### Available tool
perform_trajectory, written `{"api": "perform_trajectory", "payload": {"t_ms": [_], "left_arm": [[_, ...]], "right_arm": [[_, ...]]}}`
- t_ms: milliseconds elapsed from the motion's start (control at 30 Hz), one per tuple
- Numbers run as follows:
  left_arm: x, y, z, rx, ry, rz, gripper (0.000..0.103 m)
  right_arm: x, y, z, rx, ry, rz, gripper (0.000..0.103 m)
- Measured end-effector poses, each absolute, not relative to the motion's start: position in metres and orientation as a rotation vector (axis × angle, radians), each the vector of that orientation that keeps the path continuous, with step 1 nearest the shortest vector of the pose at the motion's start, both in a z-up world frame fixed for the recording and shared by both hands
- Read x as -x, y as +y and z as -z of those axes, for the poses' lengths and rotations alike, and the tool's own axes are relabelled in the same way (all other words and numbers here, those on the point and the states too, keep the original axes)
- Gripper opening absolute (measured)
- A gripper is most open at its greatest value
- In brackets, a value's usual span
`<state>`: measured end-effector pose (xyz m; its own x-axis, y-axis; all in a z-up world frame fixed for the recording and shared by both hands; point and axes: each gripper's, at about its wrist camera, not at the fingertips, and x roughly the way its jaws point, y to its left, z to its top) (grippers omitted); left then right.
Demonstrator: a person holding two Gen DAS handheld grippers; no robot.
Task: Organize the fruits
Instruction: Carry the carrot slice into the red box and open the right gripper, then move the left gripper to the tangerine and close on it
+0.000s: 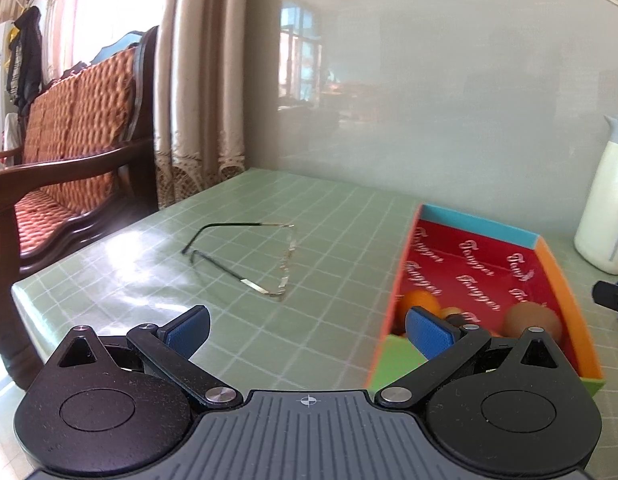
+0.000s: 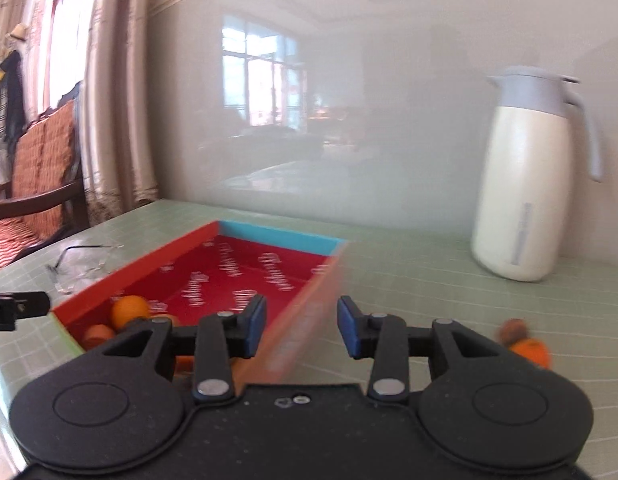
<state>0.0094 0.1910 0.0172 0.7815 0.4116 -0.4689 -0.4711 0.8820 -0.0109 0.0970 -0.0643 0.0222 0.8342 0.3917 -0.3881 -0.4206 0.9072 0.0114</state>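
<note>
A shallow tray [image 1: 565,288] with a red floor and orange, blue and green walls lies on the green checked table. In its near end sit an orange [image 1: 419,302] and a brown round fruit [image 1: 531,318]. My left gripper [image 1: 309,326] is open wide above the table, left of the tray, with nothing between its pads. My right gripper [image 2: 301,328] is open over the right wall of the tray [image 2: 149,268], and that blurred wall shows in the gap without touching the pads. Oranges [image 2: 129,310] lie in the tray. Outside it, an orange [image 2: 529,350] and a brown fruit [image 2: 513,330] lie on the table.
A pair of thin-rimmed glasses [image 1: 249,256] lies unfolded on the table left of the tray. A white thermos jug [image 2: 525,184] stands at the back right against the glossy wall. A wooden bench [image 1: 69,140] with orange cushions stands past the table's left edge.
</note>
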Motion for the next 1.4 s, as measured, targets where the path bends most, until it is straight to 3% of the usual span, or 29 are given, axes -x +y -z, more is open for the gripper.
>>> {"api": "perform_trajectory", "payload": {"t_ms": [1400], "left_arm": [[-0.108, -0.065, -0.010, -0.015, 0.475, 0.019, 0.102]], "right_arm": [[-0.089, -0.345, -0.018, -0.107, 0.402, 0.155, 0.043]]}}
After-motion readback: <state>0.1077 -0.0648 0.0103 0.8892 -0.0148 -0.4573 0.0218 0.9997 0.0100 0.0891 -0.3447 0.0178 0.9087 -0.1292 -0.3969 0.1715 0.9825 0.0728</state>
